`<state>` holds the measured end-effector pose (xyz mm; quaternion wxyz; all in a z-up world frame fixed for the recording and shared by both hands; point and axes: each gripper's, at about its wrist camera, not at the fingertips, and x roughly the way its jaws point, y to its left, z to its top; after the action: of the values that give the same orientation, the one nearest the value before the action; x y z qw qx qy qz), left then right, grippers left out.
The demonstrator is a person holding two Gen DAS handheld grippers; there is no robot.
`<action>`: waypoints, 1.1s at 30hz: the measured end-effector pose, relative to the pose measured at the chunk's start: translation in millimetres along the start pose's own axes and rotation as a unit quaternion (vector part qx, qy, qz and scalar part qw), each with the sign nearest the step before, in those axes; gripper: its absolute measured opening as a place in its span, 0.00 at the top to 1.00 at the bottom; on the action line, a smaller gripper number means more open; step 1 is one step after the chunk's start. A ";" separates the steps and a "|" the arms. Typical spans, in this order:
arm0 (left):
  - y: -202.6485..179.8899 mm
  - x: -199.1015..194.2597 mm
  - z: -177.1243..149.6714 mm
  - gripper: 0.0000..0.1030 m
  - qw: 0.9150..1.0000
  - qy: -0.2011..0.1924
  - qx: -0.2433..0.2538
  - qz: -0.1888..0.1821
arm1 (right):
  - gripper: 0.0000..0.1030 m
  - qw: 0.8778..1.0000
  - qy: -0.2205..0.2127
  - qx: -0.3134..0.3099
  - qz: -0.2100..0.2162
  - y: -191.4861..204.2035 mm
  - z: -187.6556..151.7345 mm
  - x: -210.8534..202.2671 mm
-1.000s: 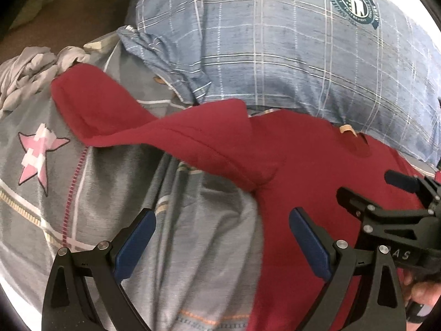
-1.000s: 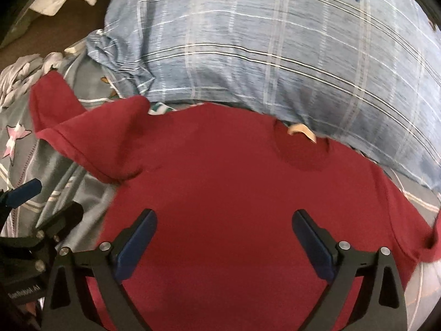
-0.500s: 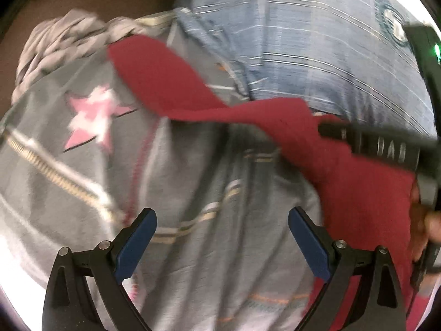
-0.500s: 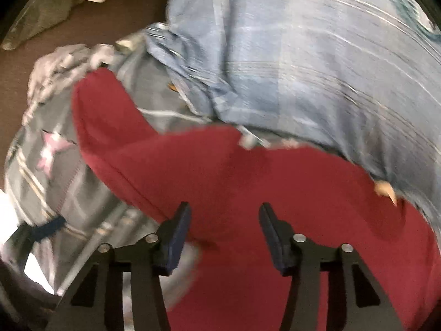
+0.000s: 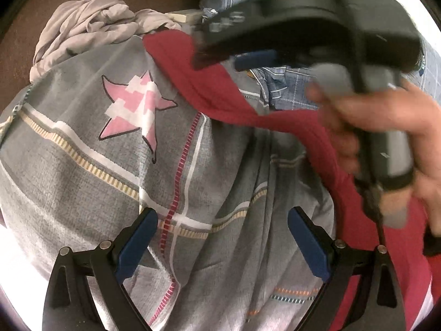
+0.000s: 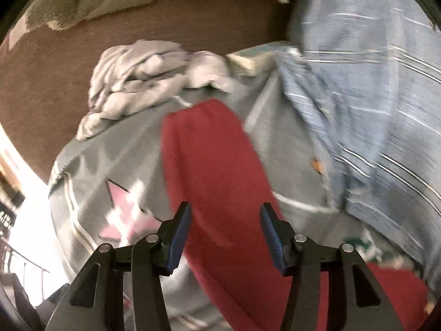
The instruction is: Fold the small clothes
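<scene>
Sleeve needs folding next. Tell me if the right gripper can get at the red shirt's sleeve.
Probably yes: the right gripper is open, with the red shirt's sleeve lying between and beyond its fingers, nothing covering it.

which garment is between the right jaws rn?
The red t-shirt: its sleeve runs between the open jaws. The crumpled light grey garment and blue plaid fabric lie farther off.

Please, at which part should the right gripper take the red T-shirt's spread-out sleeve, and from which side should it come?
I would pinch the sleeve of the red T-shirt at its far hem, coming along its length from the body side. It lies flat on the grey star sheet, and the right gripper, jaws apart, is already lined up above it.
</scene>
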<state>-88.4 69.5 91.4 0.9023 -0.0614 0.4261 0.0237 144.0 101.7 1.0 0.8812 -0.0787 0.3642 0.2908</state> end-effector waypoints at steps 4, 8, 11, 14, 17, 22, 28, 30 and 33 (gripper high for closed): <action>5.8 -1.4 0.6 0.08 1.000 -0.001 0.002 -0.005 | 0.48 1.000 0.009 -0.020 0.021 14.4 11.3 19.8; 9.6 0.6 2.9 0.08 1.000 -0.002 0.003 -0.006 | 0.49 0.999 0.026 -0.035 0.030 23.1 11.1 37.9; 10.8 2.7 4.2 0.08 1.000 -0.002 -0.003 -0.008 | 0.48 0.999 0.016 -0.027 0.037 23.6 11.6 38.8; 11.3 3.3 4.7 0.08 1.000 -0.003 -0.006 -0.006 | 0.50 0.999 0.011 -0.022 0.038 23.7 13.3 41.3; 9.0 3.8 5.2 0.08 1.000 -0.004 0.000 -0.001 | 0.78 0.999 0.002 -0.033 0.036 27.5 14.8 38.9; 8.8 5.4 7.9 0.08 1.000 -0.008 -0.004 -0.004 | 0.93 1.000 -0.001 -0.001 0.023 10.8 15.1 22.2; 9.8 6.5 14.8 0.08 1.000 -0.019 -0.023 -0.003 | 0.93 0.997 -0.042 0.055 0.033 -14.9 0.6 -31.1; 9.2 7.3 17.9 0.08 0.999 -0.023 -0.035 -0.014 | 0.93 0.996 -0.053 0.065 0.026 -23.1 -8.2 -50.0; 6.5 9.5 20.9 0.08 0.998 -0.027 -0.047 -0.026 | 0.93 0.994 -0.069 0.088 0.004 -46.7 -9.9 -68.3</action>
<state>-66.9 78.7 96.7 0.9100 -0.1141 0.3979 0.0216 126.0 29.0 37.5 0.9067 0.0209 0.3268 0.2659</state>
